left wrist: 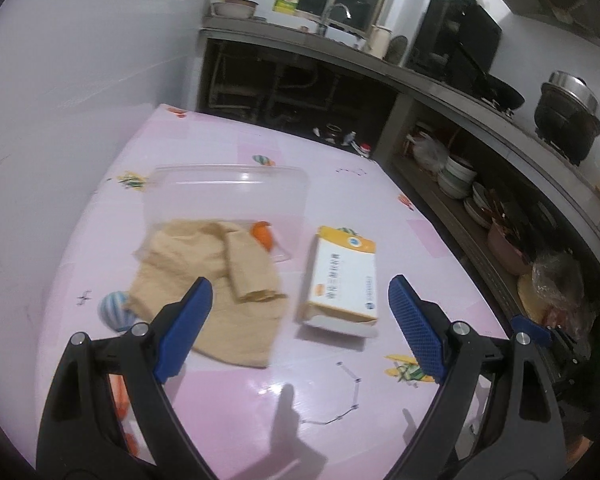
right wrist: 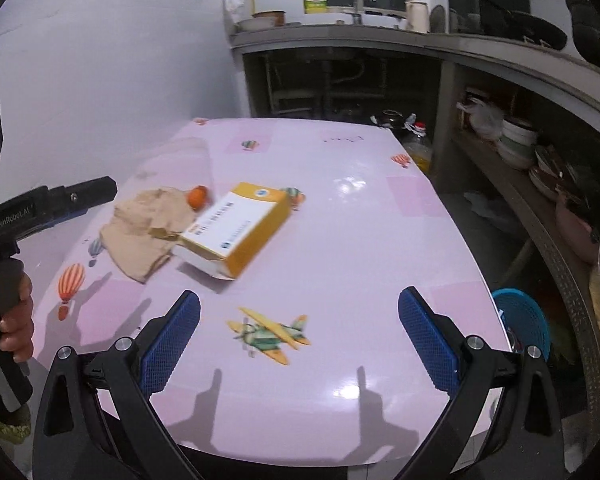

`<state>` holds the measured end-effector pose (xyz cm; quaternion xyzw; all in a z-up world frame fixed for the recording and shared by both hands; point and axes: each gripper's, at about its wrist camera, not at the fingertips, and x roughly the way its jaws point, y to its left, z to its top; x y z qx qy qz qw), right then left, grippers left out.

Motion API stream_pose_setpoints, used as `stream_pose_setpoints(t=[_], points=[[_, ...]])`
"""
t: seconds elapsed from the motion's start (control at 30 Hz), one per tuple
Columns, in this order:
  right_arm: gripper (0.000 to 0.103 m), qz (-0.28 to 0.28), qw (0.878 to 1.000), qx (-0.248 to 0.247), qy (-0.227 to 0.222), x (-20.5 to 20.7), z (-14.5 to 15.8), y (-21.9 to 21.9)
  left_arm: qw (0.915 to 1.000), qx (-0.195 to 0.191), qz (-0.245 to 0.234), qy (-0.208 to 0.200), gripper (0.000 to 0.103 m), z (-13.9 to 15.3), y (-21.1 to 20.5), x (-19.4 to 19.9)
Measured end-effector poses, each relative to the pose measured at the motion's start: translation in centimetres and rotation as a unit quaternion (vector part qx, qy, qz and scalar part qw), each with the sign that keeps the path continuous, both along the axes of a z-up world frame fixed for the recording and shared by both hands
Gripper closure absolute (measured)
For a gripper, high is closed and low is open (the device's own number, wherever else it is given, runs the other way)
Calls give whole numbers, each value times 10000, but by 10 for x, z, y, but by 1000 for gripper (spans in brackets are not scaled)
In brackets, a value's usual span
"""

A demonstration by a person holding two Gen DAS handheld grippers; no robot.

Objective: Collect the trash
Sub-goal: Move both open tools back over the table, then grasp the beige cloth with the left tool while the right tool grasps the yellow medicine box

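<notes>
Fingers (left wrist: 416,332) of our left gripper (left wrist: 300,320) were spread wide, empty, above the carton (left wrist: 342,280) lying mid-counter beside the crumpled paper (left wrist: 212,280); our right gripper (right wrist: 300,340) hung likewise agape near the counter's (right wrist: 340,220) front edge. We judged best: straddle the carton's narrow sides, lower squarely. Glossy pink cloth; cluttered kitchen shelves behind.

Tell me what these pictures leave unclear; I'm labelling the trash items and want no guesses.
- Print on the orange-and-white cardboard box: blurred in both views, unreadable.
- Small orange item: left view, partly behind the crumpled tan paper; what it is can't be told.
- Clear plastic container: faint in the left view, hard to make out in the right.
- Blue mesh basket: right view, cut off by the pink table; contents hidden.
</notes>
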<state>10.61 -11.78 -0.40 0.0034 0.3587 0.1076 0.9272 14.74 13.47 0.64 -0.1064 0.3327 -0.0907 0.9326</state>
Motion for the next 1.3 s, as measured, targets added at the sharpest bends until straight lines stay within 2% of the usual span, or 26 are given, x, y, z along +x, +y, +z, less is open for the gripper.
stream_pose_setpoints(t=[0.37, 0.77, 0.9, 1.07, 1.3], points=[[7, 271, 9996, -30, -122, -14, 12, 29, 9996, 98, 241, -147, 17, 8, 28, -25], [7, 368, 9991, 87, -192, -24, 19, 30, 9993, 259, 139, -252, 15, 11, 22, -37], [7, 235, 9994, 138, -218, -23, 18, 18, 9991, 298, 158, -275, 14, 10, 21, -39], [7, -123, 9991, 384, 93, -11, 6, -15, 9986, 395, 228, -269, 14, 4, 23, -42], [7, -159, 9958, 747, 503, 4, -7, -32, 9990, 313, 273, -168, 15, -11, 29, -36]])
